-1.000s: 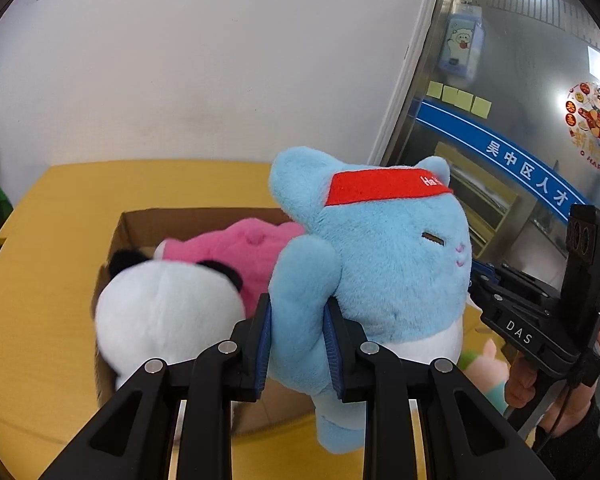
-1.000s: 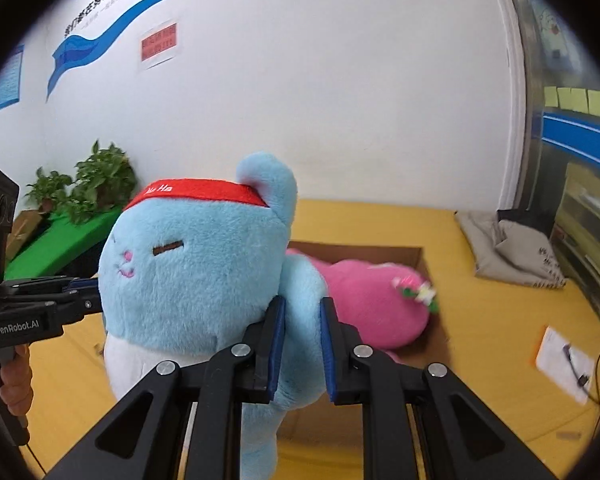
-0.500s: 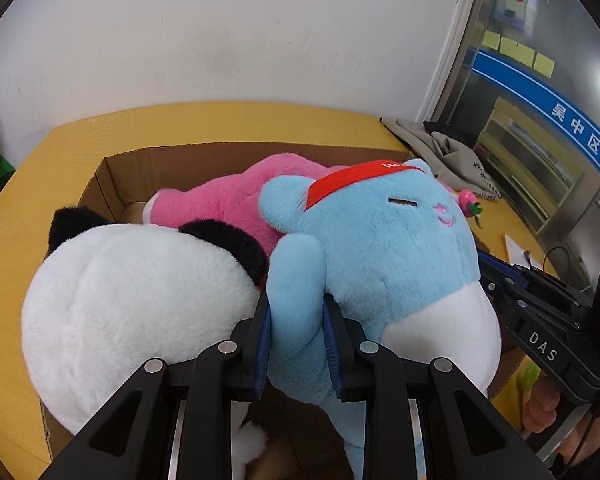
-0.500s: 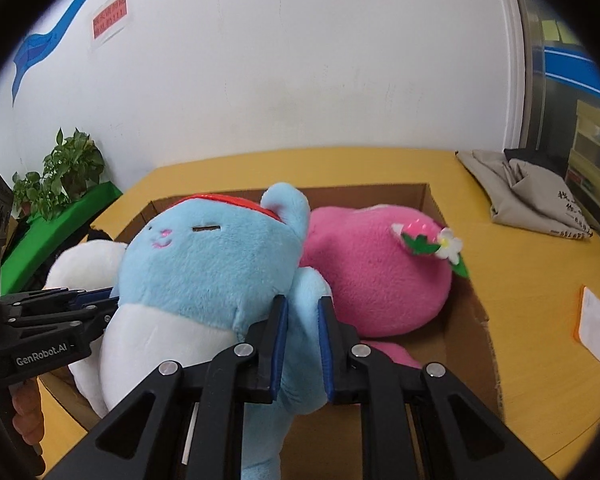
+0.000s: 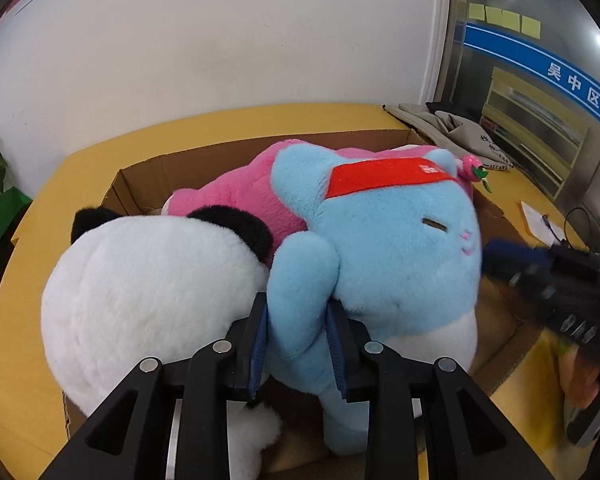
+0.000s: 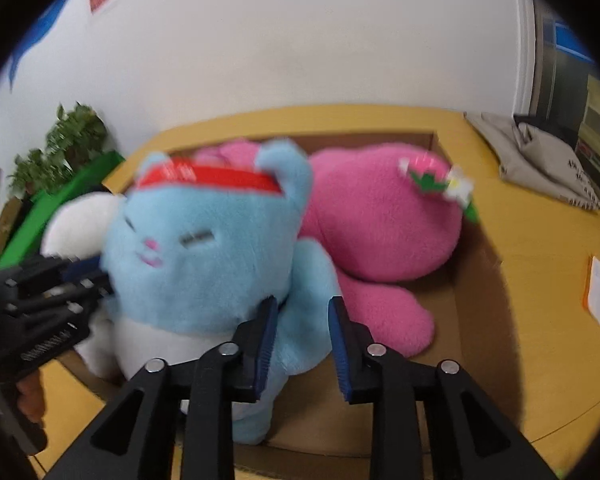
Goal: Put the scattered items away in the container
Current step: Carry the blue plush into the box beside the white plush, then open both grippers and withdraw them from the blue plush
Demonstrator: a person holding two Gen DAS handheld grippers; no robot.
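A blue plush cat with a red headband sits in the cardboard box, between a white panda plush and a pink plush. My left gripper is shut on the cat's arm. In the right wrist view my right gripper has its jaws apart around the cat's other arm, which lies loose between them. The pink plush lies behind, inside the box. The left gripper's body shows at the left edge.
The box stands on a yellow table. A grey cloth bag lies at the far right. A paper with a pen lies right of the box. Green plants stand at the left by the wall.
The blue cat has come down into the box beside the panda. My right gripper has opened and released the cat's arm. My left gripper still clamps the other arm.
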